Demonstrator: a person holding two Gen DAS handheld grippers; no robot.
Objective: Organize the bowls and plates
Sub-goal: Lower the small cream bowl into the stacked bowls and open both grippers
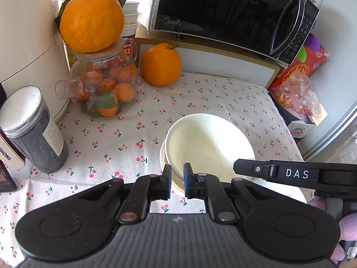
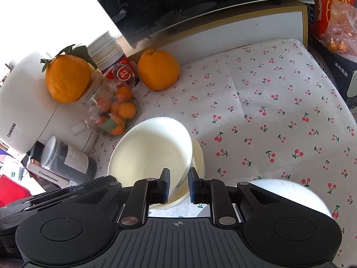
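Two cream bowls sit nested on the cherry-print cloth [image 1: 111, 138]. The upper bowl [image 1: 207, 143] [image 2: 151, 149] leans tilted inside the lower bowl [image 1: 164, 158] [image 2: 198, 156]. My left gripper [image 1: 177, 178] is shut on the stack's near-left rim; which of the two rims the pads pinch is unclear. My right gripper [image 2: 179, 184] is shut on the upper bowl's near rim. In the left wrist view one finger of the right gripper [image 1: 250, 168] reaches across the bowls' right side.
A white dish [image 2: 290, 192] lies close to the right of the bowls. A glass jar of small oranges [image 1: 104, 89], a dark canister [image 1: 33, 129] and a white appliance [image 1: 26, 44] stand left. A large orange [image 1: 160, 64], a microwave [image 1: 223, 11] and a fruit bag [image 1: 296, 93] are behind.
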